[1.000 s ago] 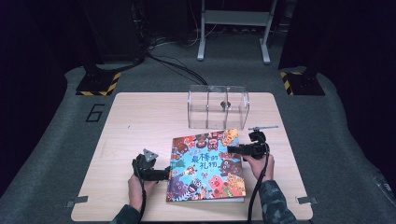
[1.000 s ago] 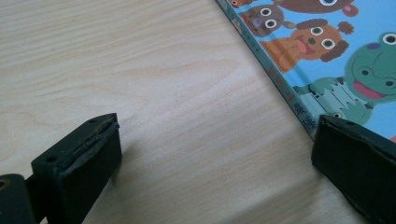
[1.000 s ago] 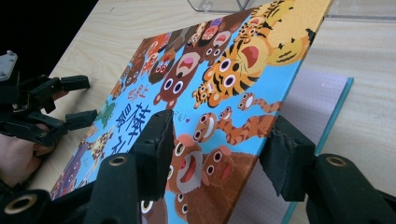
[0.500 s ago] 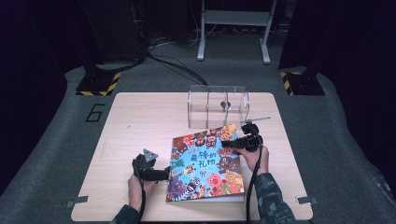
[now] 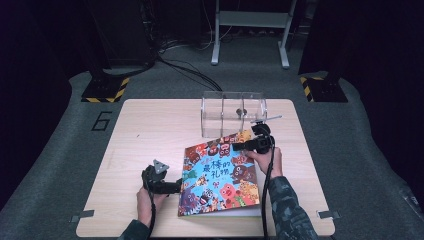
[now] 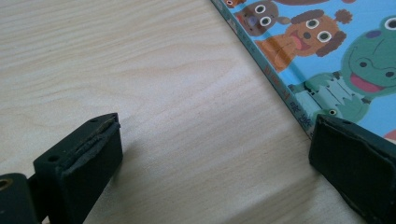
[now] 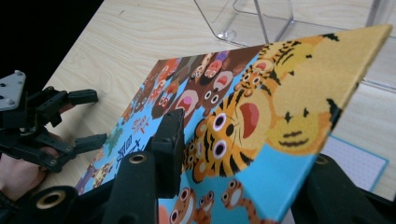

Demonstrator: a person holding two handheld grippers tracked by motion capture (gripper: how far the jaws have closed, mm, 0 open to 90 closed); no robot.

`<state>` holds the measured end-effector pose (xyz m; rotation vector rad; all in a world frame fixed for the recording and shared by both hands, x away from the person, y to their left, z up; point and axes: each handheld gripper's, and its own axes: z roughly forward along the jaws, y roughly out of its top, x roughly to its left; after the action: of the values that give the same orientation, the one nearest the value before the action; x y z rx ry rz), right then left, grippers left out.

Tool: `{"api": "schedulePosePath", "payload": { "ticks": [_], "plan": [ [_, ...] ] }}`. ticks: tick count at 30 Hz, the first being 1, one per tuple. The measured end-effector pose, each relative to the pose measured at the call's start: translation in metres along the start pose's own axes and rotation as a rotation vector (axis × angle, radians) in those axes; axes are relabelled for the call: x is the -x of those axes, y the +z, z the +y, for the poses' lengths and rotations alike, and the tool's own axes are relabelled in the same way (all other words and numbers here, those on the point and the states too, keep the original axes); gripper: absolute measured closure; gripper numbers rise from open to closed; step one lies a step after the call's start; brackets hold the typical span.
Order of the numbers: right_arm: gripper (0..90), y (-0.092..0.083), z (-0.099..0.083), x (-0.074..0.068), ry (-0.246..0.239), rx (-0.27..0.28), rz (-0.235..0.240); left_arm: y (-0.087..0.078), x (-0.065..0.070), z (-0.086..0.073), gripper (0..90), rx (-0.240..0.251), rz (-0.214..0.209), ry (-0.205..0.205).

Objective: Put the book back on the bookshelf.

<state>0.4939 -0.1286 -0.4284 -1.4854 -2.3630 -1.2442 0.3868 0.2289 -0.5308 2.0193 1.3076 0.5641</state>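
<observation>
On the table point(image 5: 150, 130), toward five o'clock from its middle, lies the book point(image 5: 220, 177), spine on the left and cover corner at one o'clock raised off the pages. Behind it, at twelve o'clock, a clear box point(image 5: 233, 114) stands just beyond the book's far edge. In the right gripper view the cover point(image 7: 261, 121) tilts up steeply, a white page point(image 7: 357, 161) showing beneath it at four o'clock. The step in hand looks like opening the cover, and doing it well means swinging that corner in an arc over the spine rather than tugging it straight up, so the book does not slide or the board bend. The right gripper point(image 5: 239, 146) has just been closing its jaws and now pinches the cover's edge between them; the hold sits near the corner, so I would keep the pinch firm but the lift slow. The left gripper point(image 5: 181, 186) rests low at nine o'clock of the book with its jaws spread wide and nothing between them; in the left gripper view one pad point(image 6: 352, 161) sits at the spine point(image 6: 275, 79), though whether it touches I cannot tell. Pressing there would likely pin the book while the cover turns. Mind the box: an arc carried too far toward twelve o'clock could knock it.
</observation>
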Motion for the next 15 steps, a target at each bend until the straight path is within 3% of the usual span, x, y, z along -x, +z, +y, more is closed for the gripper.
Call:
{"api": "schedulePosePath", "payload": {
  "ticks": [7,11,15],
  "plan": [
    [57.7,0.005,0.010,-0.006,-0.021,-0.009,0.013,0.000,0.000,0.000,2.8,0.001,-0.002,0.002],
    [62.3,0.005,0.013,-0.005,-0.003,-0.020,0.027,0.000,0.000,0.000,2.9,0.003,-0.004,-0.001],
    [64.1,0.004,0.013,-0.006,-0.016,-0.011,0.033,0.000,0.000,0.000,2.9,0.003,-0.004,0.000]
  ]
}}
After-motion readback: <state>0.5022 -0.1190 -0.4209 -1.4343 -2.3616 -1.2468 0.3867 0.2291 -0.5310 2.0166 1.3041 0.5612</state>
